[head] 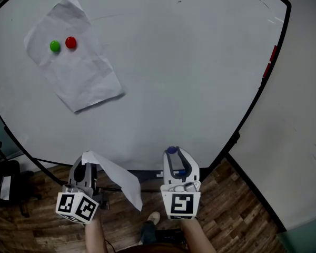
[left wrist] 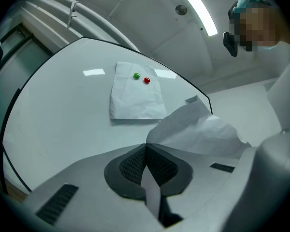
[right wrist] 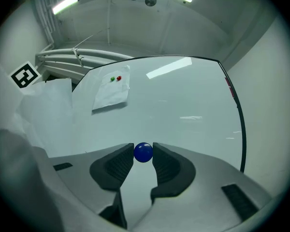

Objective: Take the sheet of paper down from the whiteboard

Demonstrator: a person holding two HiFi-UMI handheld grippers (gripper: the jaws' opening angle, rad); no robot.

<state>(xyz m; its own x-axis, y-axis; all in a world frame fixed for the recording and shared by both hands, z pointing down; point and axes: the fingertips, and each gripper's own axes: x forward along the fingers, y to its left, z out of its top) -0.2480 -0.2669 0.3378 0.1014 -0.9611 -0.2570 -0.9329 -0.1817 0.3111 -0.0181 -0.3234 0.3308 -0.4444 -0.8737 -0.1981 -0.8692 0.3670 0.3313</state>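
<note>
Two grippers: left gripper (left wrist: 145,154) has jaws pinching one loose sheet (left wrist: 203,129), right gripper (right wrist: 143,154) clamps one blue magnet (right wrist: 143,152). Second sheet (head: 73,62) lies on the whiteboard (head: 189,78) under a green magnet (head: 55,46) and red magnet (head: 70,42). Only head view shows floor (head: 237,204).

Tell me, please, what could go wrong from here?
The blue magnet sits only between the very tips of the right tongs, so it may pop out. The left tongs pinch the loose sheet by one edge; it droops and could slip or tear.
</note>
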